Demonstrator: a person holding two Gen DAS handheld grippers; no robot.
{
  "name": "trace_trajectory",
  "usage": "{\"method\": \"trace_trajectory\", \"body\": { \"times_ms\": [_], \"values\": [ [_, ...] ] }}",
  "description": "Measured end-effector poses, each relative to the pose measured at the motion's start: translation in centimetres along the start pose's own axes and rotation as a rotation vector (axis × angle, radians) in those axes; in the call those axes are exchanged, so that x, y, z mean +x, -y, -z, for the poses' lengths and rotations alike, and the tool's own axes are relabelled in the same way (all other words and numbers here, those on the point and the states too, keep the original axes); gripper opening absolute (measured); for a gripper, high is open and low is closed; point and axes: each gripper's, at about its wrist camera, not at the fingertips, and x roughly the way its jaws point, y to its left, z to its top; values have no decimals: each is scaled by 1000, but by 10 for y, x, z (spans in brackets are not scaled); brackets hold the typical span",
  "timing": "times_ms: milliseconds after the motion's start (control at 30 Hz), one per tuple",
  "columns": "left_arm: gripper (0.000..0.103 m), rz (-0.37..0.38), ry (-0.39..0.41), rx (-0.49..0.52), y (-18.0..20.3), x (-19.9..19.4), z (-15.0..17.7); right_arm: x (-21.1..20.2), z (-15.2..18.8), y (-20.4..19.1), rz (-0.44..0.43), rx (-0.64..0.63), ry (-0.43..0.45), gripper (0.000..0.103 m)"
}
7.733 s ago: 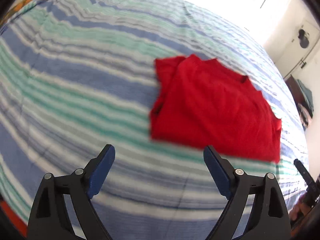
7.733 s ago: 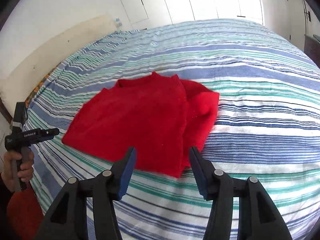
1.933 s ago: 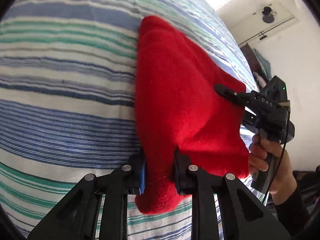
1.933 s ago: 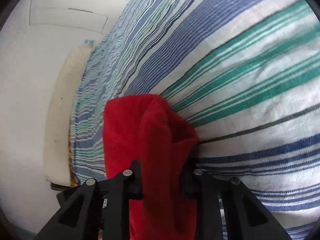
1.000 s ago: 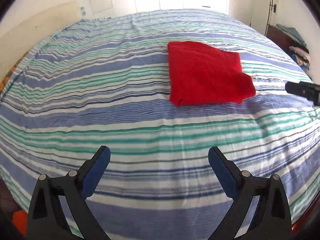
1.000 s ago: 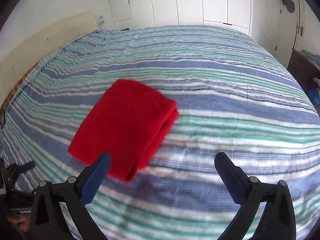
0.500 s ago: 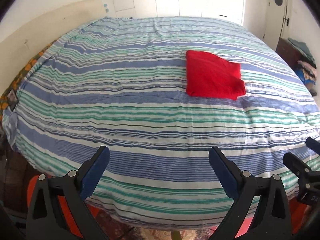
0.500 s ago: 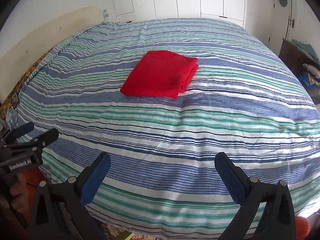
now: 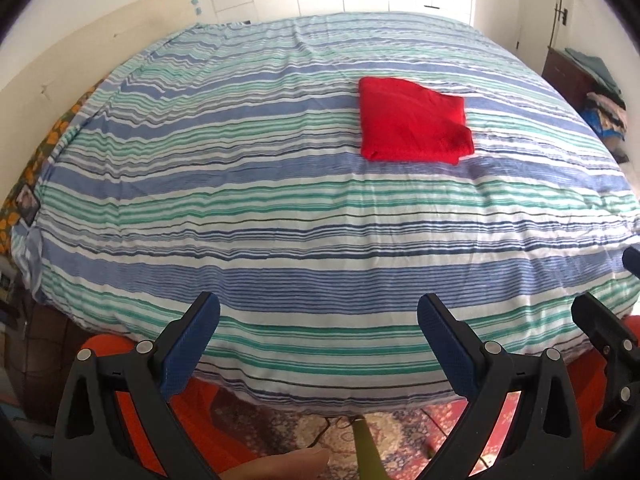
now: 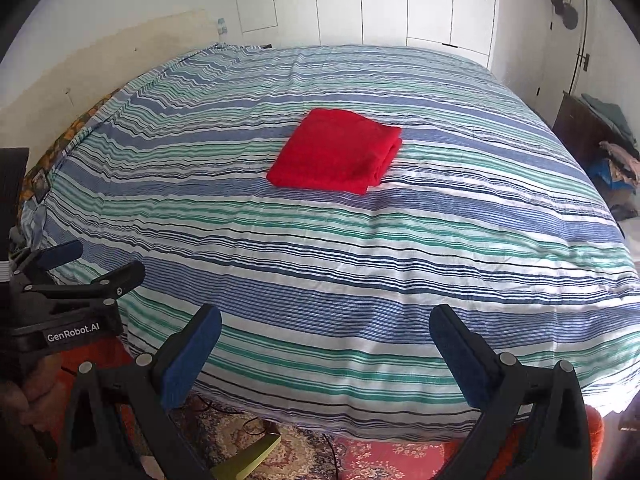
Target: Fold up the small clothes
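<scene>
While both grippers hang off the near edge of the bed (image 9: pixel 280 208), neither touches any cloth. The left gripper (image 9: pixel 318 322) has its blue-padded fingers (image 9: pixel 192 344) spread wide with nothing between them, and the right gripper (image 10: pixel 325 332) is just as wide and bare. A folded red garment (image 9: pixel 412 126) lies flat on the striped bedcover toward the far side, well apart from both. Beyond the bed's right edge, a heap of clothes (image 10: pixel 618 168) sits by a dark cabinet. A patterned rug (image 10: pixel 360 460) shows below the bed.

You see a plain red garment (image 10: pixel 338 152) on the bed (image 10: pixel 360 260), its cover striped blue, green and white.
</scene>
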Motion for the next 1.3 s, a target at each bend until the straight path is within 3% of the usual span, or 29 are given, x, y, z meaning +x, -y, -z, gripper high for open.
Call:
{"method": "trace_trajectory", "body": {
  "times_ms": [167, 700, 1300],
  "values": [
    [100, 18, 3, 14, 0, -7, 1, -8, 0, -9, 32, -38, 5, 103],
    [102, 34, -33, 37, -3, -25, 2, -19, -2, -17, 19, -74, -27, 103],
    [101, 51, -6, 38, -4, -42, -2, -41, -12, -25, 37, -115, -23, 103]
  ]
}}
